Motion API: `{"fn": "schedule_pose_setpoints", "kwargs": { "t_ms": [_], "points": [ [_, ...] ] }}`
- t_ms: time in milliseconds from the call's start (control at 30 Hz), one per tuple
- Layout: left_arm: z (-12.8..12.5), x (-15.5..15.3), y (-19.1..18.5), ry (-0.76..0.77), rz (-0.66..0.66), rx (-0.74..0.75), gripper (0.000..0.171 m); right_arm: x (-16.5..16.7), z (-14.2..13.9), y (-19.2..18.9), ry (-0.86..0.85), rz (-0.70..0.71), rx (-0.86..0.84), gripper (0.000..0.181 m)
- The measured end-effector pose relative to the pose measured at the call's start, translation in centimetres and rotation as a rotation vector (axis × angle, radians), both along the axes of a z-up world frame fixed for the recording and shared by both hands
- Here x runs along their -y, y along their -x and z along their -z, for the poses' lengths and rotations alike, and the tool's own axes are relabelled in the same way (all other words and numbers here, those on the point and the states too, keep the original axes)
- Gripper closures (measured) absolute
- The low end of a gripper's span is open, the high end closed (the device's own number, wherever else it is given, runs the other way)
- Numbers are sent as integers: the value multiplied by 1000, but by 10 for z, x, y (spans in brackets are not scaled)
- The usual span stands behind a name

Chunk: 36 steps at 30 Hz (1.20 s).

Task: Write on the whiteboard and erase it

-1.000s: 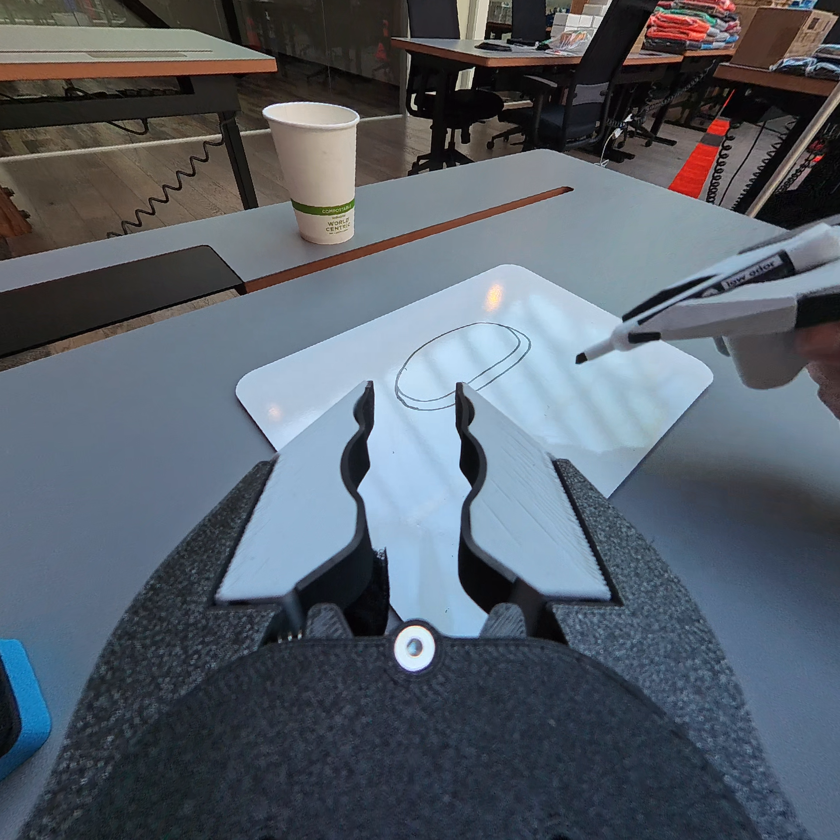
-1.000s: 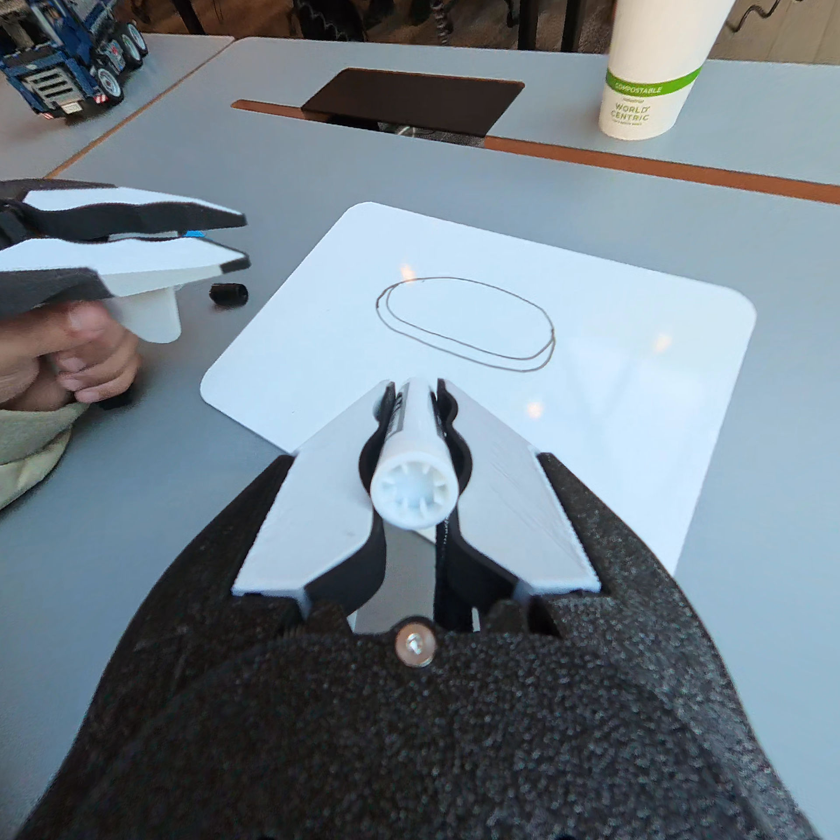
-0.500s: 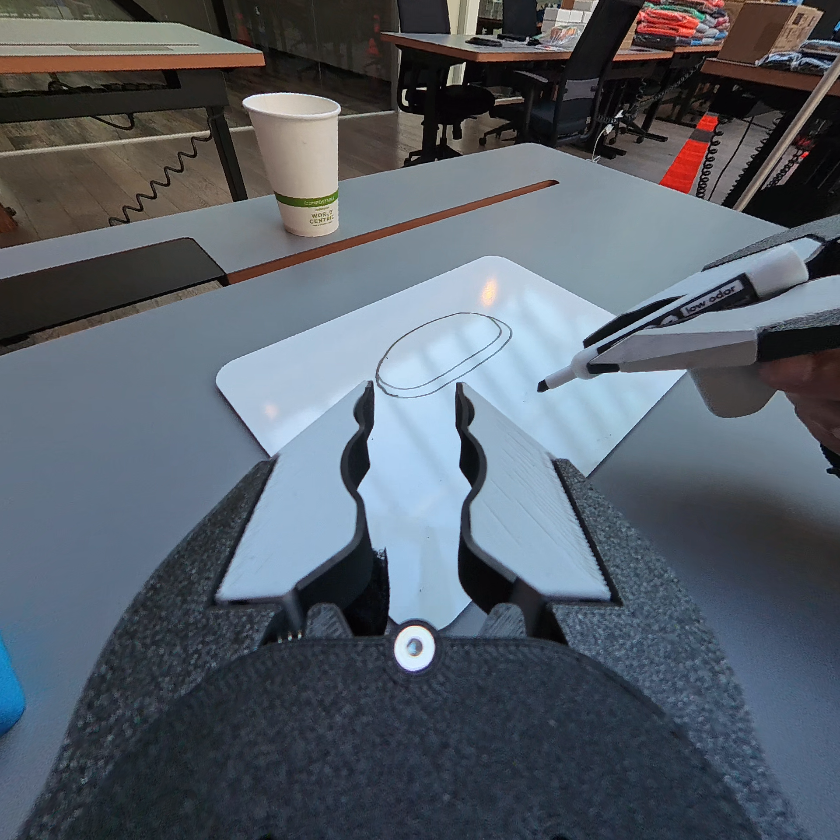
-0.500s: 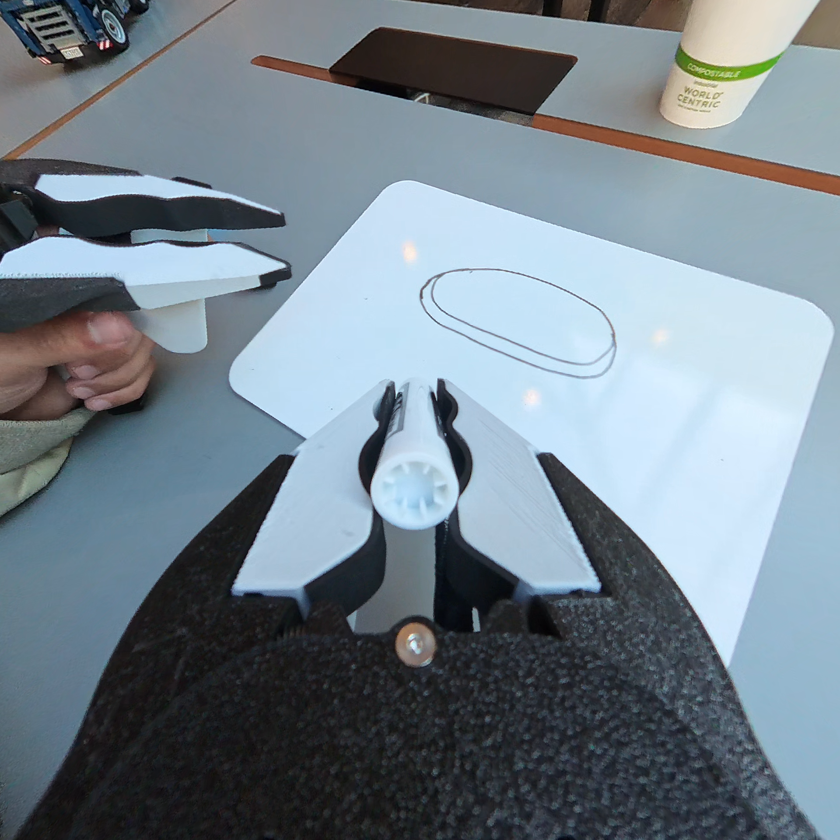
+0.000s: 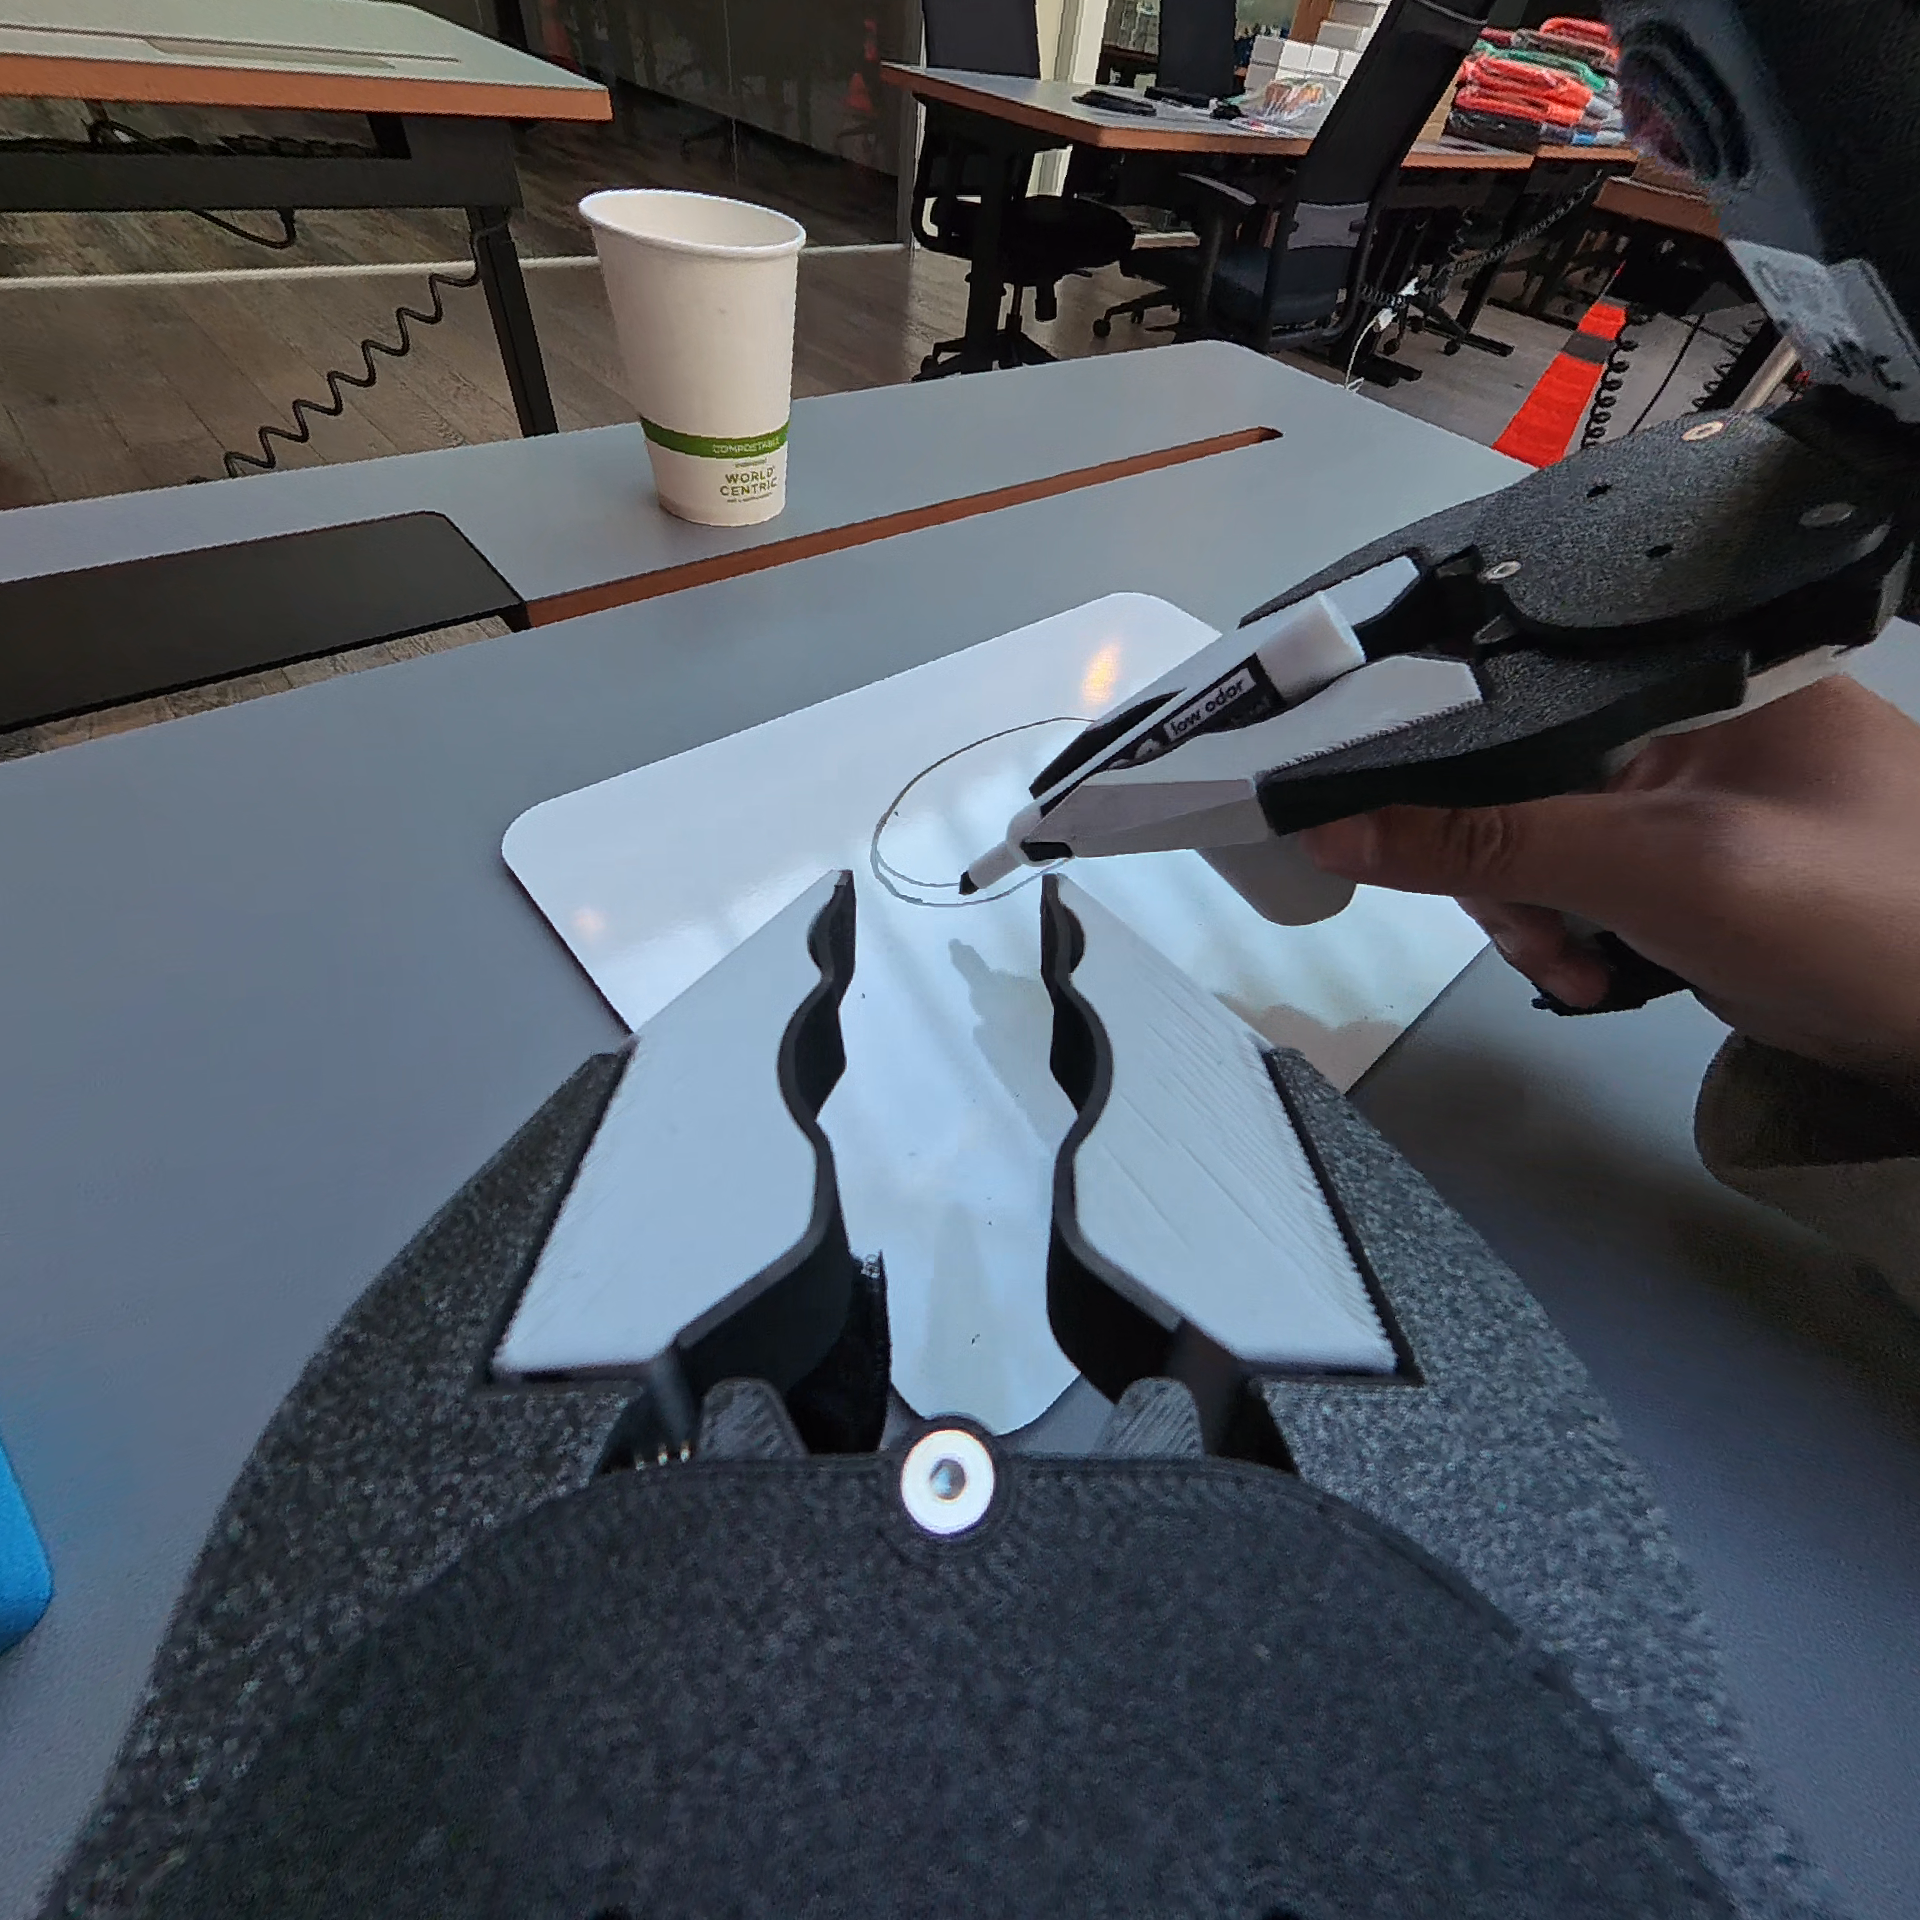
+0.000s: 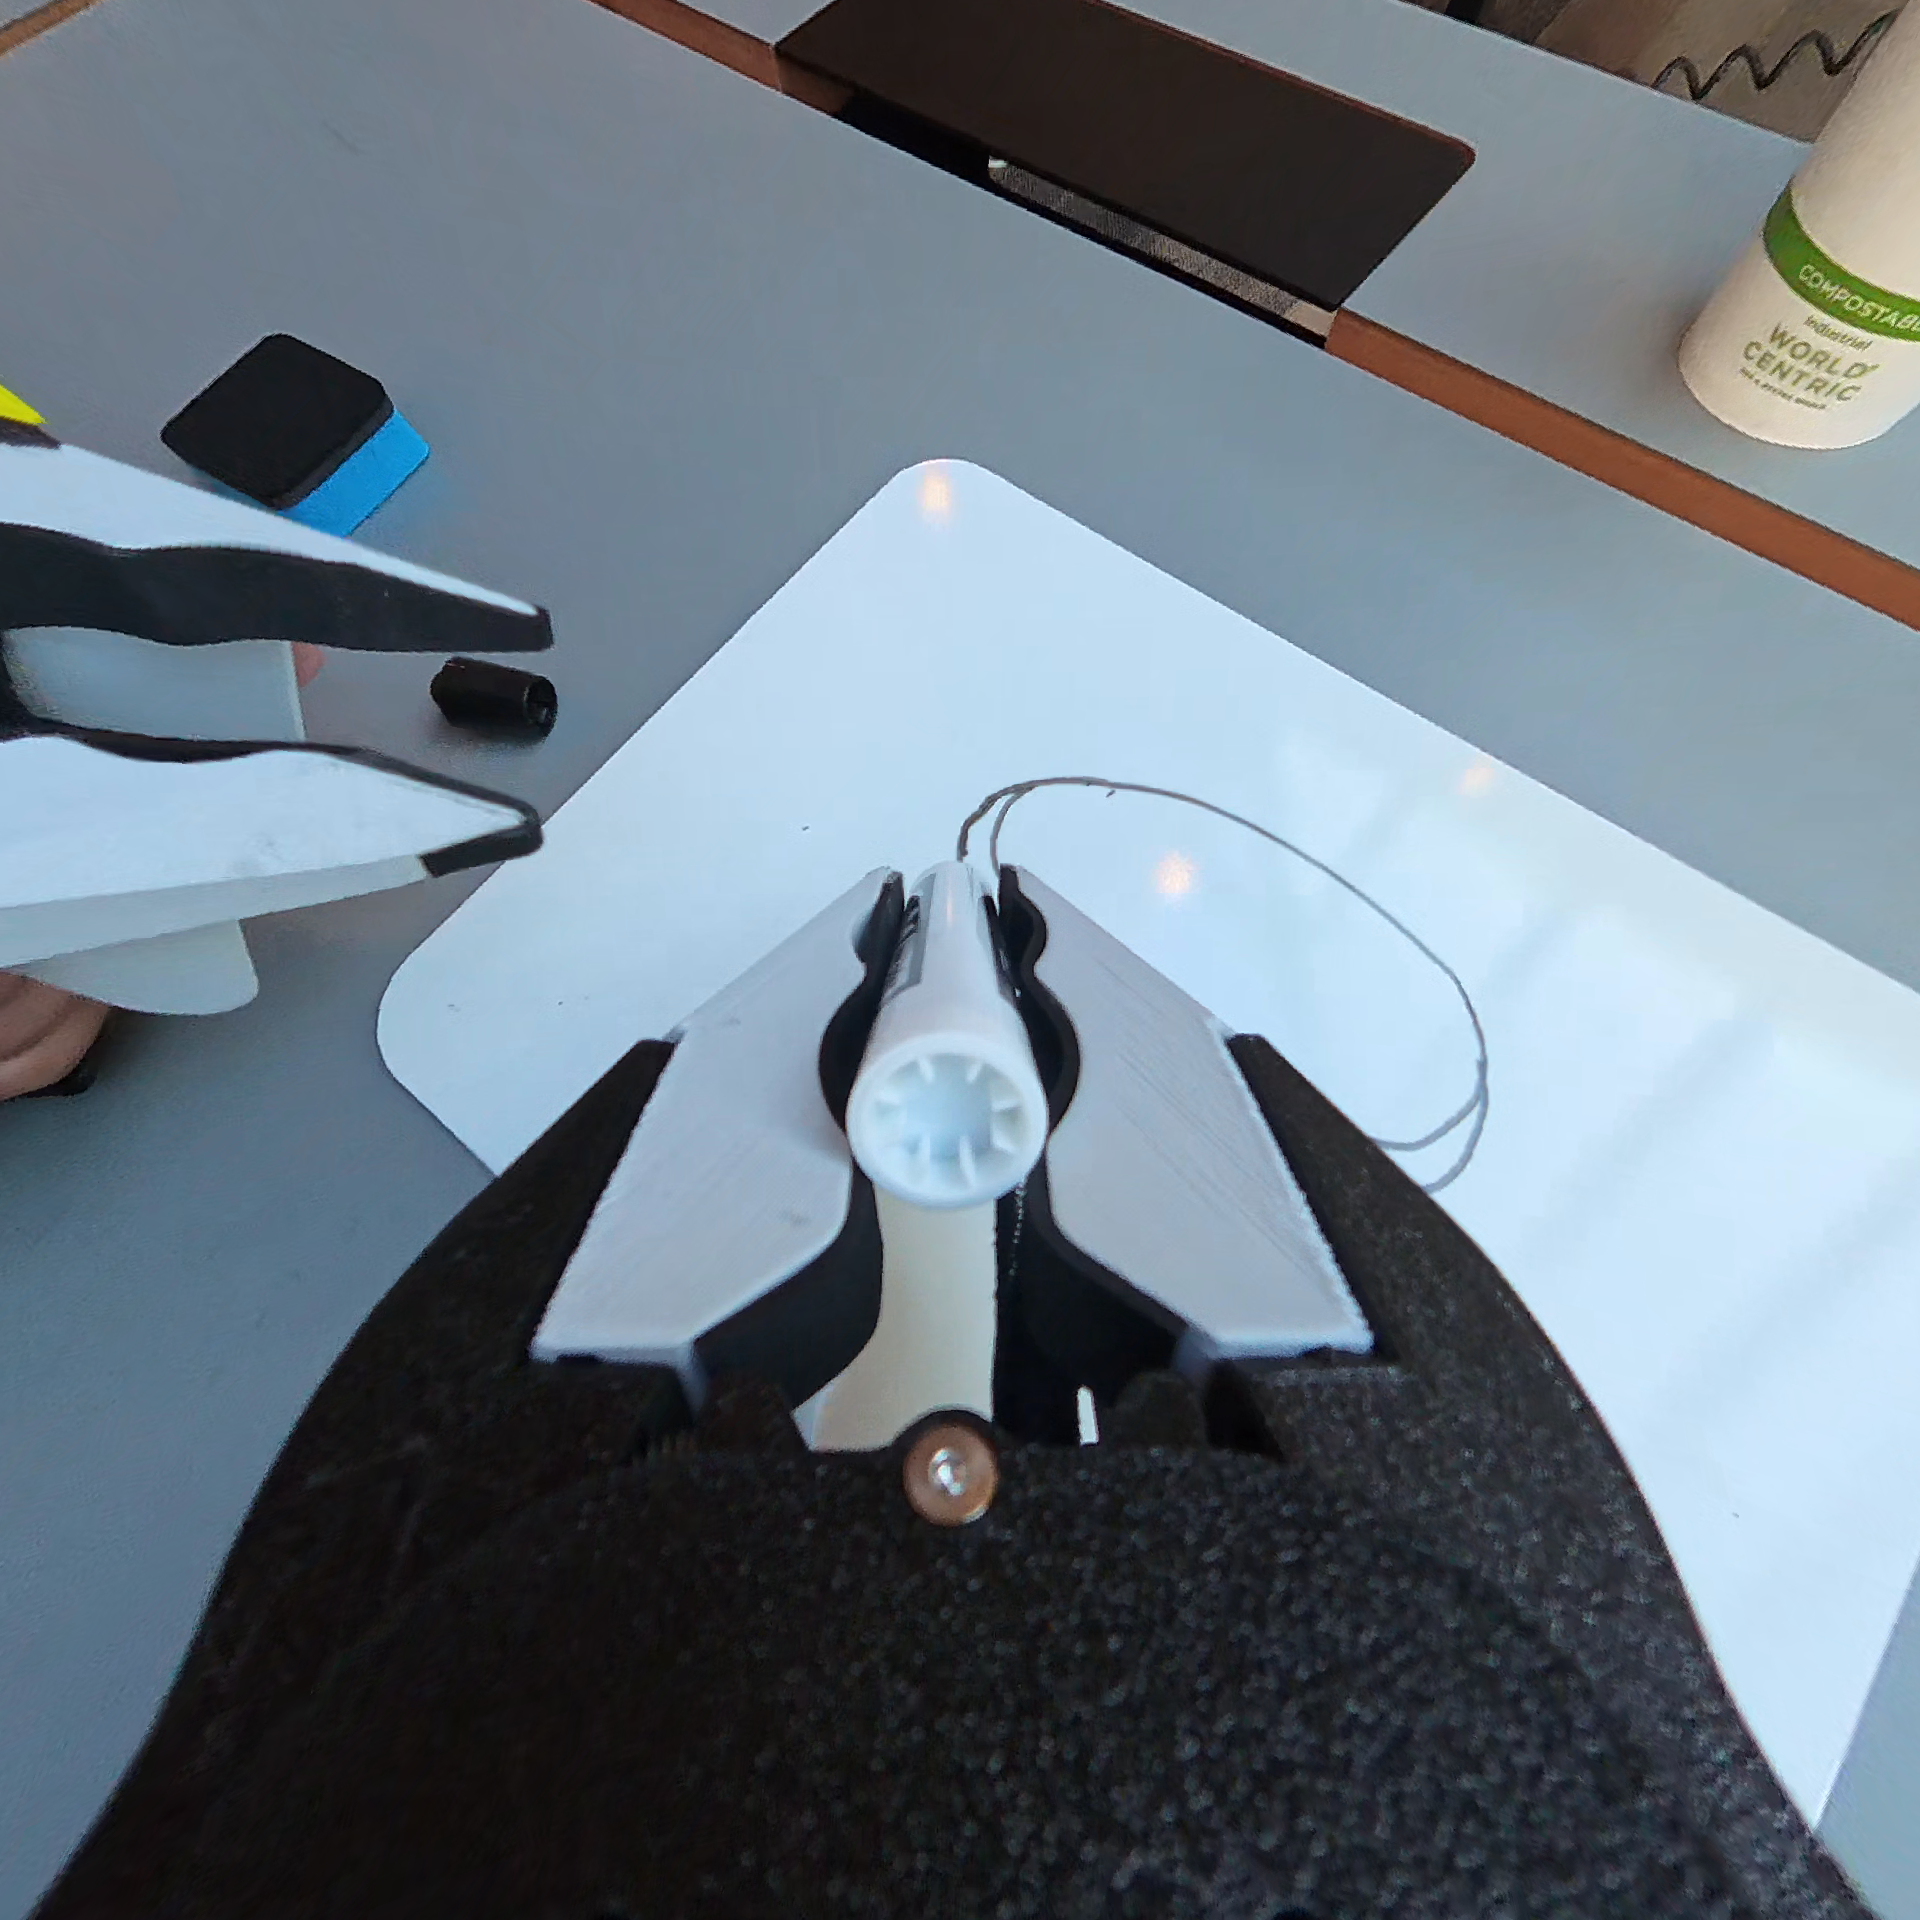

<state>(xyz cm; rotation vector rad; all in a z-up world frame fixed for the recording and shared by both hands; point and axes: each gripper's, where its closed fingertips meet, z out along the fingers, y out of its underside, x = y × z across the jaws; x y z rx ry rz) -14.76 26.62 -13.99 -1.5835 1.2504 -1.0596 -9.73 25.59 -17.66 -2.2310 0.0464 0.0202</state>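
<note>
A white board [image 5: 727,862] lies flat on the grey table [image 5: 260,935], with a double oval line [image 6: 1382,935] drawn on it. My right gripper [image 6: 948,883] is shut on a white marker [image 6: 940,1039]; in the left wrist view the marker [image 5: 1153,743] points down and its black tip [image 5: 968,883] is at the oval's near edge. My left gripper [image 5: 945,894] is open and empty, held just above the board's near corner. It shows at the left of the right wrist view [image 6: 520,727], beside the board.
A white paper cup [image 5: 707,353] with a green band stands at the back of the table. A black marker cap [image 6: 494,698] and a blue and black eraser [image 6: 301,426] lie left of the board. A black panel [image 6: 1122,135] sits in the table's far side.
My right gripper has moved forward and down with the marker, from beside the board to the oval's near edge. My left gripper has barely shifted and stays open.
</note>
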Motion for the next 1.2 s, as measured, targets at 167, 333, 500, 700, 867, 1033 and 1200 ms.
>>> {"fn": "schedule_pose_setpoints", "kwargs": {
  "t_ms": [167,333,500,700,867,1033,1200],
  "points": [
    [0,-2,0,19,-3,0,136,-10,6,-3,16,-14,0,163],
    [-1,-3,-1,26,-1,3,136,-13,10,-1,32,-26,-3,163],
    [-2,-3,-1,27,0,7,136,-11,11,-1,32,-22,-21,163],
    [-3,-2,-1,20,-1,9,136,-9,11,0,37,-22,-25,163],
    [-1,-2,-1,13,-2,5,136,-5,11,1,43,-15,-31,163],
    [-1,-1,-1,3,-1,4,135,1,11,2,49,-10,-34,163],
    [-2,0,0,-4,-1,6,136,6,11,3,56,-5,-38,163]
  ]
}}
